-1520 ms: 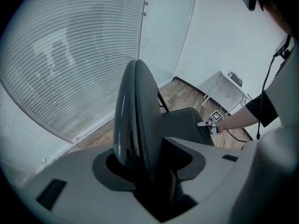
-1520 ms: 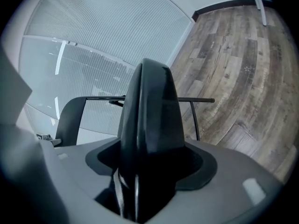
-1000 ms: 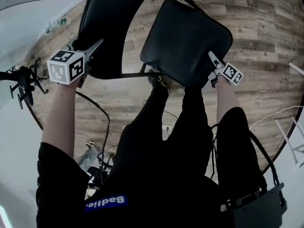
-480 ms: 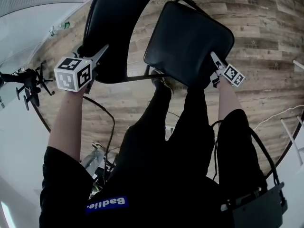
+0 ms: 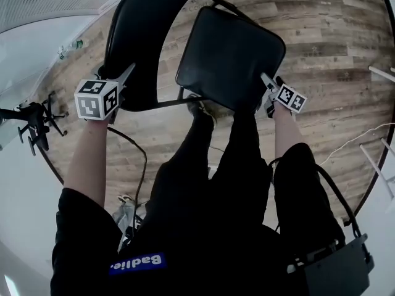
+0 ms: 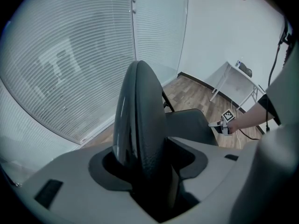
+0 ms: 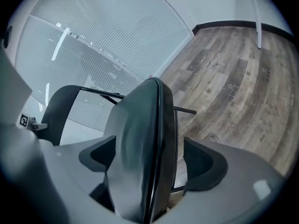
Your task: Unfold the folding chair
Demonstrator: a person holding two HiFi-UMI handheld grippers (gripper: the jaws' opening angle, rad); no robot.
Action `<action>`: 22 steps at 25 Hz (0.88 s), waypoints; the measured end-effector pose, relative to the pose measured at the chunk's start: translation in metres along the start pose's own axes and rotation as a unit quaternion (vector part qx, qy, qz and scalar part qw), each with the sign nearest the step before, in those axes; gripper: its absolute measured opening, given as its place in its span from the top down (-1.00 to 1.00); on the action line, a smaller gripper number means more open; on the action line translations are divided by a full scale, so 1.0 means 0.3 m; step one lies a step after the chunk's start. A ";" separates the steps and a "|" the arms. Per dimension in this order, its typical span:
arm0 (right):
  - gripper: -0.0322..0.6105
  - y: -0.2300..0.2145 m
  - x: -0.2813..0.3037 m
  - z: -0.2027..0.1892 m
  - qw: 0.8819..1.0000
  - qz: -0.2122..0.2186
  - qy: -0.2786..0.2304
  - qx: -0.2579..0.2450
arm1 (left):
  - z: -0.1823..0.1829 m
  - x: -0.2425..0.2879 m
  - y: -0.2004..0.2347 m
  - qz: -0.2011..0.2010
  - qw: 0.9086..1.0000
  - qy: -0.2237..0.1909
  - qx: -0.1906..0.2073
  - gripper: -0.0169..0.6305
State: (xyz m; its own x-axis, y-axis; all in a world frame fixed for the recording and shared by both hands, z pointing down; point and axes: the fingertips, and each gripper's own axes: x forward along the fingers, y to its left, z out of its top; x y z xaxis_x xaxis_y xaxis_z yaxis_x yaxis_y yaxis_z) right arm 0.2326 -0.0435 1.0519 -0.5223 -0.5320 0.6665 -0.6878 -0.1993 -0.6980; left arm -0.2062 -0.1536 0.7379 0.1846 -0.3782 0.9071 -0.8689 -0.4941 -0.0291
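Observation:
A black folding chair stands before me on the wood floor. Its curved backrest [image 5: 139, 36] is at upper left and its padded seat [image 5: 231, 54] is in the middle, tilted. My left gripper [image 5: 126, 73] is shut on the backrest's near edge; in the left gripper view the backrest [image 6: 140, 125] fills the gap between the pads. My right gripper [image 5: 266, 80] is at the seat's right front corner. Its jaws are opening: the seat edge [image 7: 140, 148] stands between them, with floor showing between the seat and the right pad.
The person's dark-clad legs [image 5: 228, 165] stand just under the seat. Cables [image 5: 133, 159] trail on the floor at left beside a black stand [image 5: 28, 119]. White table legs [image 5: 379, 159] are at the right edge. A blind-covered window wall [image 6: 70, 55] lies beyond the chair.
The seat and the right gripper have shifted a little to the left in the head view. The left gripper has stayed on the backrest and moved slightly with it.

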 end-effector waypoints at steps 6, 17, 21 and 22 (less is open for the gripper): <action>-0.41 0.206 -0.239 -0.096 0.997 0.016 0.053 -0.051 | 0.017 -0.025 -0.009 0.006 1.000 -0.012 0.003 0.22; -0.40 0.744 -0.641 -0.072 0.979 0.067 0.102 -0.163 | 0.109 -0.327 0.025 0.032 0.991 -0.115 -0.052 0.13; -0.40 0.987 -0.723 -0.016 0.967 0.106 0.095 -0.209 | 0.086 -0.498 -0.080 0.001 0.984 -0.165 -0.071 0.13; -0.40 1.054 -0.739 -0.011 0.964 0.119 0.091 -0.218 | 0.061 -0.533 -0.116 -0.011 0.982 -0.171 -0.074 0.13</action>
State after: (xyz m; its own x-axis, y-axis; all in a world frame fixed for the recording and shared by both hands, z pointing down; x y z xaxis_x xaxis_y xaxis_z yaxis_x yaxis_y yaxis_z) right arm 0.1291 0.0142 0.6842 -0.7435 -0.3593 0.5640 -0.6640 0.2962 -0.6866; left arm -0.1970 -0.0904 0.5862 0.3254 -0.6214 0.7127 -0.9157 -0.3952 0.0735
